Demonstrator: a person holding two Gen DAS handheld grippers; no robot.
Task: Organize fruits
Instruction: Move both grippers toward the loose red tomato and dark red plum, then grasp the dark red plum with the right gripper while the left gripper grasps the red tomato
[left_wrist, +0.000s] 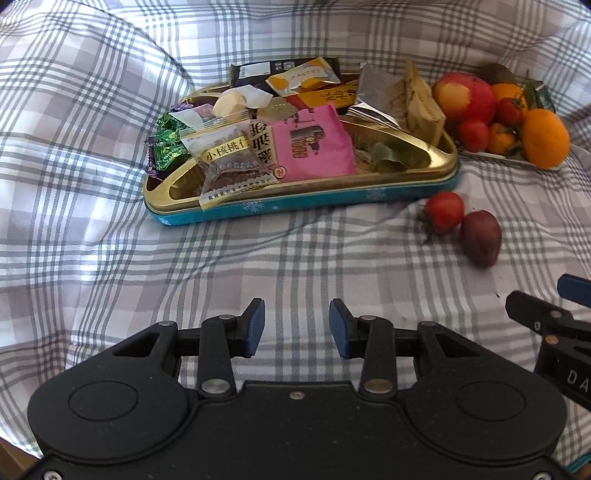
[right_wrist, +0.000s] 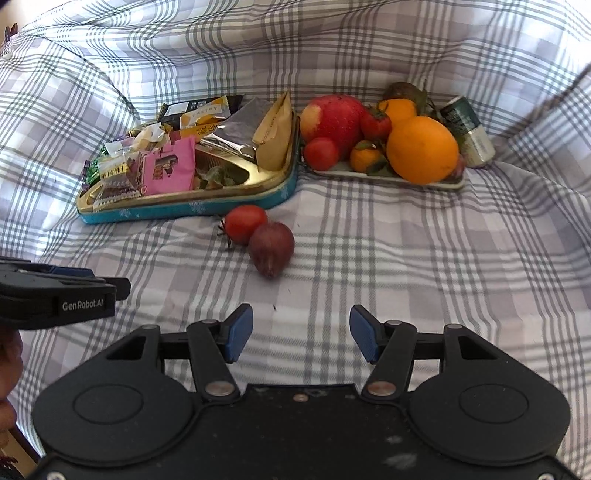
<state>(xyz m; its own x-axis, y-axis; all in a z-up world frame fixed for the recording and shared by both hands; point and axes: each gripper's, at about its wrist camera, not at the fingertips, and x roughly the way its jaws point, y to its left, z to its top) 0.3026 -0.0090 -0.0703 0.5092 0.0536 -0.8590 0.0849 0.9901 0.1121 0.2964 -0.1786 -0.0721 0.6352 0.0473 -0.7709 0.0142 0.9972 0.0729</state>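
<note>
Left gripper (left_wrist: 296, 328): black plastic body, two round bumps, blue finger pads (left_wrist: 255, 328), silver screws. Right gripper (right_wrist: 301, 334): same black shape, blue pads (right_wrist: 239, 332). White "GenRobot.AI" letters on left gripper's side.

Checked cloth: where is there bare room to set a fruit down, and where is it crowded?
Bare checked cloth lies right of the loose tomato and dark fruit, in front of the fruit plate. More lies between those fruits and the right gripper. Crowded: the plate is heaped, and the snack tin is full.
</note>
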